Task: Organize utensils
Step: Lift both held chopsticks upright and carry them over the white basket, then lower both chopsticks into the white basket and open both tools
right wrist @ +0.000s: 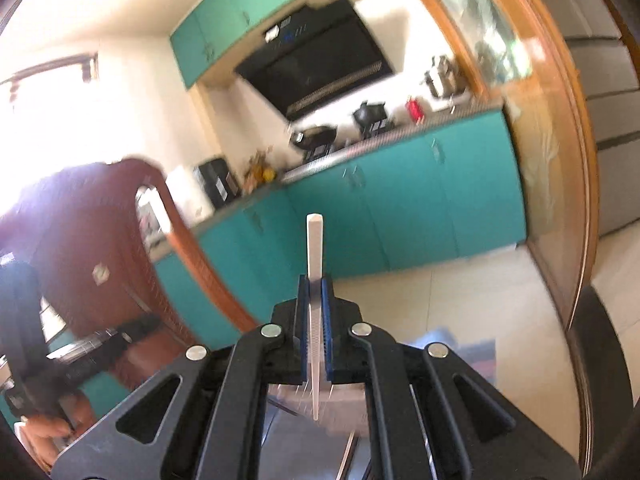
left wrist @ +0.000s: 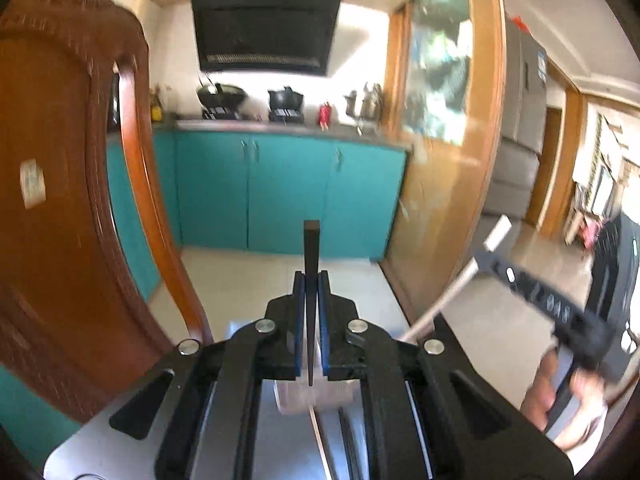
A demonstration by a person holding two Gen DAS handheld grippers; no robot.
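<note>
Black plastic arms fill the bottom of both wrist views, and each gripper is clamped on a single chopstick held upright above a pale table. On the left, the left gripper pinches a dark chopstick between its blue pads, the thin tip pointing down toward the camera and the square butt end rising clear above the fingers. On the right, the right gripper grips a white chopstick the same way, tip down, butt end up. Below each tip sits a blurred pale container, too smeared to identify; it may be where the sticks belong. Both sticks look light, stiff and smooth, so they are likely to swivel or slide if pinched near one end; the present hold around mid-length, across the flat faces, seems the safer place. From the left view the right gripper and its white stick cross the frame at right, well apart from the dark one. Just behind the table stands a brown wooden chair. Farther off run teal cabinets, a counter with black pots and, above them, a black range hood.
</note>
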